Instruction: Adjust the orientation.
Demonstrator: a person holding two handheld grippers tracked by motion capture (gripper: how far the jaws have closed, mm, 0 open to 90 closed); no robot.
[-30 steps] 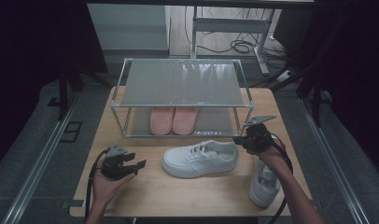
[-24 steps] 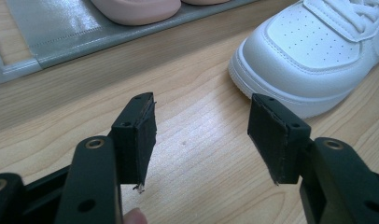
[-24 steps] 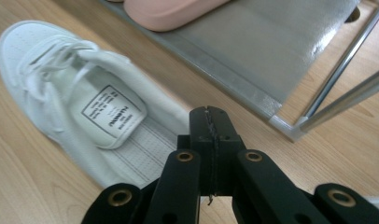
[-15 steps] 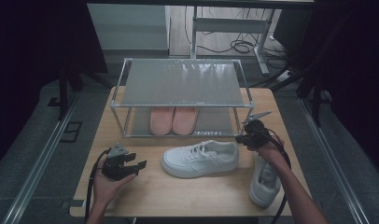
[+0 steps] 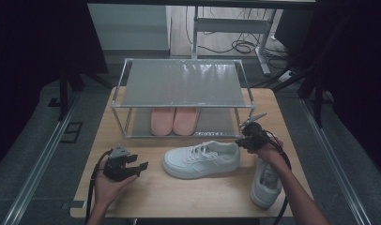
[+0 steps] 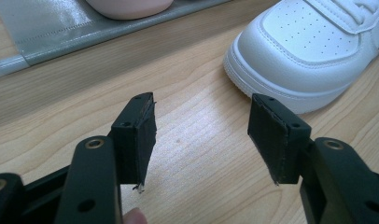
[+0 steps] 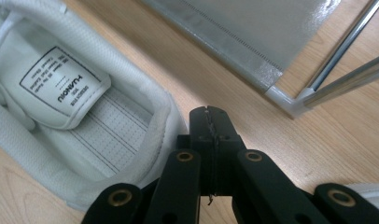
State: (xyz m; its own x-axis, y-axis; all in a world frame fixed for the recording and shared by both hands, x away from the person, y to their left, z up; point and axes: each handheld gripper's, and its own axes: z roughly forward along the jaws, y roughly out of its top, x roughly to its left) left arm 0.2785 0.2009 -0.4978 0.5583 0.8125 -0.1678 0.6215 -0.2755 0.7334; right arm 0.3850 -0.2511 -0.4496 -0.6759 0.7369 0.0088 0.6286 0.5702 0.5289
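A: What is seen at the left gripper (image 5: 134,165)?

B: Its jaws are spread wide, and nothing is held between them. Bare wood of the counter (image 6: 197,140) is seen in the gap. Beyond the right-hand jaw, and clear of it, the toe of a white sneaker (image 6: 313,51) is found. Farther off, past the left-hand jaw, the grey lower shelf of the shoe rack (image 6: 52,28) is seen, with a pink shoe (image 6: 131,5) resting on it.

A: And where is that sneaker placed in the high view?

B: It (image 5: 202,158) is laid on its sole on the counter, between the two grippers, in front of the rack (image 5: 184,84).

A: What is shown at the right gripper (image 5: 242,140)?

B: Its jaws are pressed together, with nothing gripped. They are held just beside the heel collar of the sneaker (image 7: 85,116), whose opening and printed tongue label are seen to their left. A corner post of the rack (image 7: 290,105) is seen ahead and to their right. A second white sneaker (image 5: 266,180) is laid near the forearm.
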